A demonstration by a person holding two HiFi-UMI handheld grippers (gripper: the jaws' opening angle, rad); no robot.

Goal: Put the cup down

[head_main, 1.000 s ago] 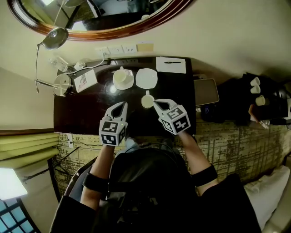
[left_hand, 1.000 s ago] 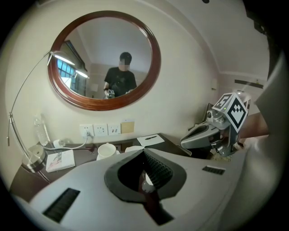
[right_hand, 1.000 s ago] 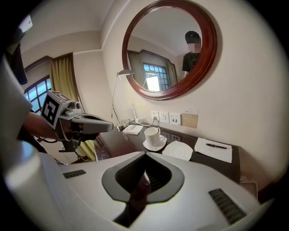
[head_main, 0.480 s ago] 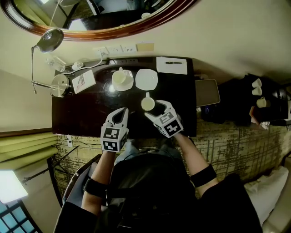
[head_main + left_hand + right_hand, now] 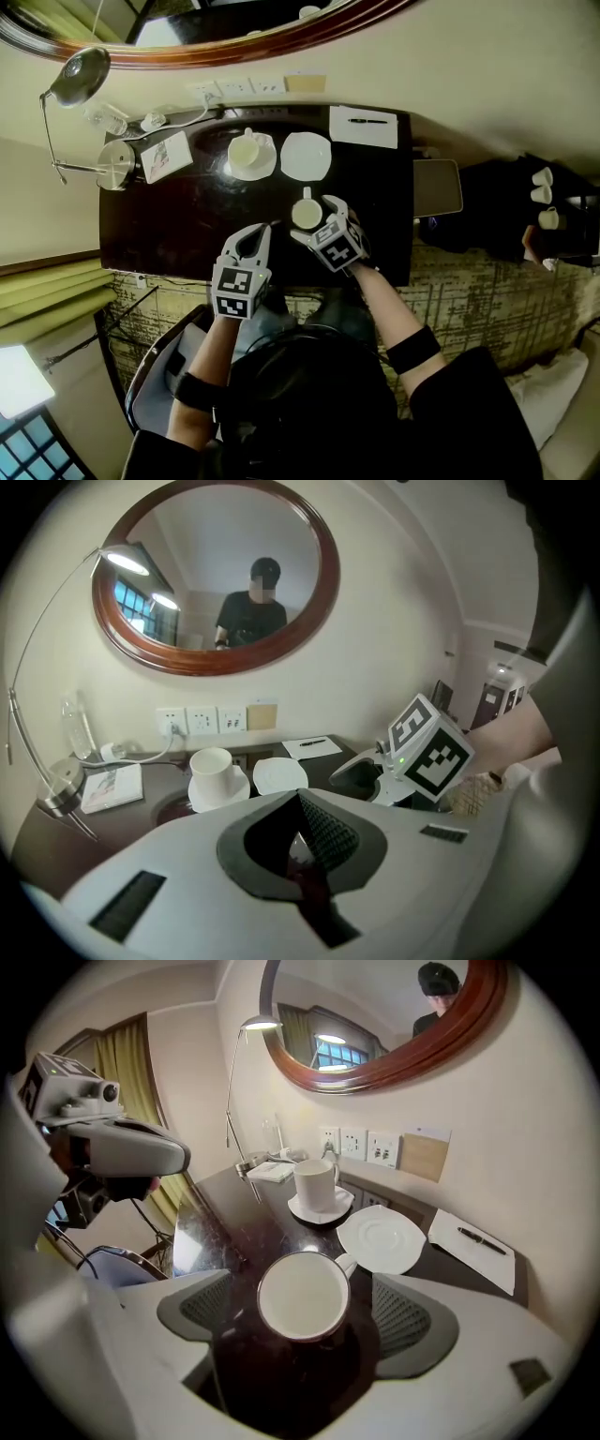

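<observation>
Head view: your right gripper (image 5: 314, 219) is hovering over the dark desk (image 5: 159, 234), and the white cup (image 5: 306, 215) is sitting upright on it between the jaws
Left gripper view: your left gripper (image 5: 300, 803) is pressing its jaws together (gripping nothing)
Right gripper view: your jaws have just been opening and are standing wide, the pads (image 5: 401, 1314) touching no part of the cup, a saucer (image 5: 381, 1238) lying just beyond

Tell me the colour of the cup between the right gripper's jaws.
The cup is white inside and out; the right gripper view shows it best.
</observation>
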